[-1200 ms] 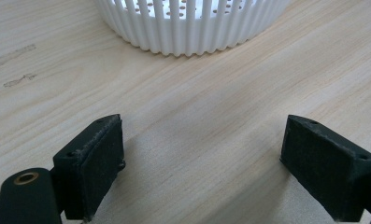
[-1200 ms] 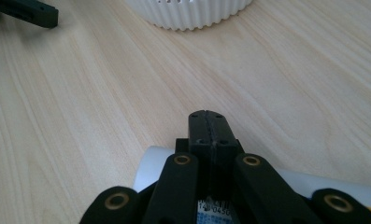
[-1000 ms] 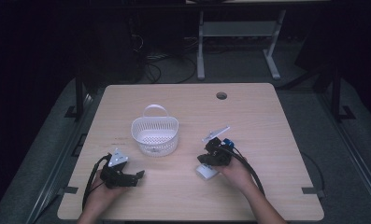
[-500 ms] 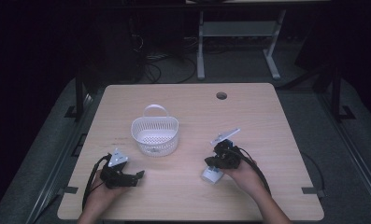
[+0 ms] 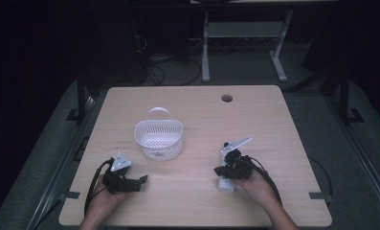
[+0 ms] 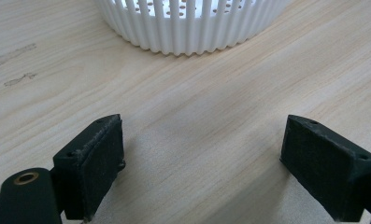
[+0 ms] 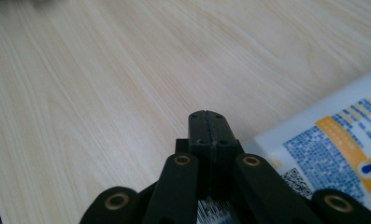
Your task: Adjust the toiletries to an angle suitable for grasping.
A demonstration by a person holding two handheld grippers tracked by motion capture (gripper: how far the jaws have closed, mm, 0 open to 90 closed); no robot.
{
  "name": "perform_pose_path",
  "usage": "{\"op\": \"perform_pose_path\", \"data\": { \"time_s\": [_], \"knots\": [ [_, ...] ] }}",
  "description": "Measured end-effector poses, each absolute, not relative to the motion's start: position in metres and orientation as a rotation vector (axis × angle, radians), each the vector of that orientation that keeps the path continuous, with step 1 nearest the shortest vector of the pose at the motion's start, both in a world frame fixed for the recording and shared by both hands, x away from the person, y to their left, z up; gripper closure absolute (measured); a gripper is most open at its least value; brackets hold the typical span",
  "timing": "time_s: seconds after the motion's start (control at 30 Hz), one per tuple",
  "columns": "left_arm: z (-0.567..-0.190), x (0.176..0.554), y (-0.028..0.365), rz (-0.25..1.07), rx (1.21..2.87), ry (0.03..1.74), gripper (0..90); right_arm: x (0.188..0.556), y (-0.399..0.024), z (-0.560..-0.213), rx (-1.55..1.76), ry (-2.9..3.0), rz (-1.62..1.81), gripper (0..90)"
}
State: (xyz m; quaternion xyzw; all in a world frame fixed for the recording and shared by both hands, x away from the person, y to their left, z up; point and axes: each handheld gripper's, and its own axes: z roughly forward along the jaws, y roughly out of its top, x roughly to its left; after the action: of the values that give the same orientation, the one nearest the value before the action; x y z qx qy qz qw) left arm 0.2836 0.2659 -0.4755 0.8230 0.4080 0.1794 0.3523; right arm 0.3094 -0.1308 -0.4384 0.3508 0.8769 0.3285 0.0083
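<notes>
Tabletop [image 5: 273,124] of pale wood carries the whole scene, and a person's two hands come in at its near edge, each holding a tool.

Seen from the right gripper view, the right tool [image 7: 206,122] has its two black jaws pressed flat together with nothing between them. Just to its right, and partly under its linkage, lies a white packet [image 7: 332,140] printed with a blue pattern, an orange band and a small square code. The packet touches the wood; whether the tool's body rests on it cannot be told. In the high view the right tool [image 5: 224,168] sits over the same white packet [image 5: 226,184], which pokes out below it toward the near edge, beside the right hand [image 5: 257,184].

The left tool [image 6: 202,154] has its jaws standing wide apart over bare wood, nothing between the pads. Straight ahead of it, a short way off, stands a white slatted plastic basket [image 6: 188,28] with a perforated floor. From above, the left tool [image 5: 139,180] lies low on the wood in the left hand [image 5: 104,199], and the basket [image 5: 159,136], its handle raised at the far side, stands beyond it, apart from it.
</notes>
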Motion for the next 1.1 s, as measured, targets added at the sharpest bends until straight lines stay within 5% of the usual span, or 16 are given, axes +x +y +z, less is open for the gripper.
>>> {"op": "perform_pose_path", "data": {
  "time_s": [1.1],
  "knots": [
    [-0.475,0.283,0.266,0.466,2.130,1.057,12.9,0.297,-0.193,-0.442,1.217,2.676,0.961,89.6]
  ]
}}
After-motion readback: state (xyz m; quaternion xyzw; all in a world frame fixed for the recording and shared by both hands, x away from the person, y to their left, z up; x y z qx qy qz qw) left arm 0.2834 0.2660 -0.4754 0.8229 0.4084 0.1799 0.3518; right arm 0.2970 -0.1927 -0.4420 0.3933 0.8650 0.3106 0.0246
